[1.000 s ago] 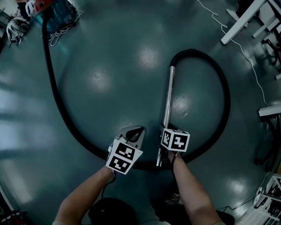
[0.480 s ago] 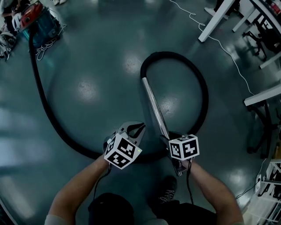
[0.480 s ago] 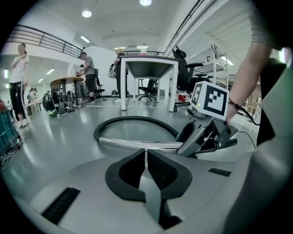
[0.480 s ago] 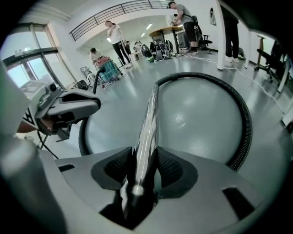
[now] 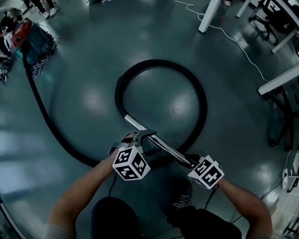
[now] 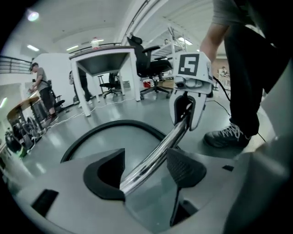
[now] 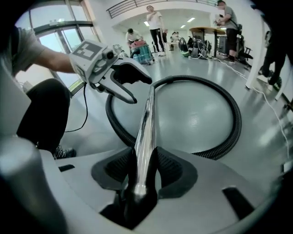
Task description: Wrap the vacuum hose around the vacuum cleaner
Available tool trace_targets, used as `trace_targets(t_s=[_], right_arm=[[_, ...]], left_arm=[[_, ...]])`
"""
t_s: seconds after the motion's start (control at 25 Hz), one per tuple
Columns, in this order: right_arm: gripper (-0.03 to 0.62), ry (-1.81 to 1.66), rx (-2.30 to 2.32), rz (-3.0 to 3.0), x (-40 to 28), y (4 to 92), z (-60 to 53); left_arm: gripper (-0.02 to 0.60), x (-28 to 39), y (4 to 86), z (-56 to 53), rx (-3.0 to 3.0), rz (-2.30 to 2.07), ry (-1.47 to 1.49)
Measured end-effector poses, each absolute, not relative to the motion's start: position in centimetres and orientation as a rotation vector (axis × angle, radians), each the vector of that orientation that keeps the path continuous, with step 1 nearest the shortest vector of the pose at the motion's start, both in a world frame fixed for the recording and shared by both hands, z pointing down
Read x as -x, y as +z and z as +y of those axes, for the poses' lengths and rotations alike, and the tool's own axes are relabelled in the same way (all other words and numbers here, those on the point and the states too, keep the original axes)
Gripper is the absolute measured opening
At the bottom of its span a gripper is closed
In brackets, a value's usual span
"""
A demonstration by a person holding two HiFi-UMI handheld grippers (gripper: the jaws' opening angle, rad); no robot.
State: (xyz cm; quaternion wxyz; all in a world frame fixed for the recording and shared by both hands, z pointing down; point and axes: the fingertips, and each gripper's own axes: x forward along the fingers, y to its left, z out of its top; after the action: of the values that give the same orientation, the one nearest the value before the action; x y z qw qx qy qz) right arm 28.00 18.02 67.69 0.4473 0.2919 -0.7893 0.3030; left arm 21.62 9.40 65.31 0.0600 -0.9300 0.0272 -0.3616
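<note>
Floor (image 5: 93, 98) is smooth, glossy grey-green, w/ pale blobs of ceiling light mirrored on it. My right claw (image 5: 188, 161) is clamped on the near end of the metal tube (image 5: 154, 140), both pads tight on its sides. My left claw (image 6: 146, 171) has just been opening and now stands wide. The tube runs between its pads, but they don't squeeze it.

The tube is held up off the floor, slanting from the right claw towards the left one in the head view. At its far end it joins the black hose (image 5: 198, 93). The hose lies in one big loop on the floor ahead of me and passes under the tube near my claws. From there it sweeps left and away to the vacuum cleaner (image 5: 29, 39), red and teal, in the far top-left corner, well apart from both claws.

The room is a big open hall. White table legs (image 5: 208, 16) & a thin white cable (image 5: 233, 39) are at top right. Office chairs (image 6: 149, 61) stand by a desk (image 6: 103, 57). A few people (image 7: 155, 20) stand in the bg near the vacuum, under a balcony railing (image 7: 137, 5). My shoe (image 6: 229, 135) is planted just behind the claws.
</note>
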Motion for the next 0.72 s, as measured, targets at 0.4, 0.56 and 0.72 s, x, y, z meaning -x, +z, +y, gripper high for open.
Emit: trace_targets(t_s=[0.4,0.56,0.72], right_arm=[[0.17,0.474,-0.332,-2.014,-28.5,66.4,20.4],[0.17,0.372,-0.225,-2.018,-28.7,66.3,20.1],[0.169,0.313,-0.142,-2.01,-28.5,66.3,20.0]], left_arm=[[0.282,-21.3,68.8,14.6,2.668,-0.395,-1.331],[0.282,-20.7,69.4,15.5,2.663,-0.458,-1.372],[0.281,-20.1,70.6,16.9,2.638,-0.506,-1.43]])
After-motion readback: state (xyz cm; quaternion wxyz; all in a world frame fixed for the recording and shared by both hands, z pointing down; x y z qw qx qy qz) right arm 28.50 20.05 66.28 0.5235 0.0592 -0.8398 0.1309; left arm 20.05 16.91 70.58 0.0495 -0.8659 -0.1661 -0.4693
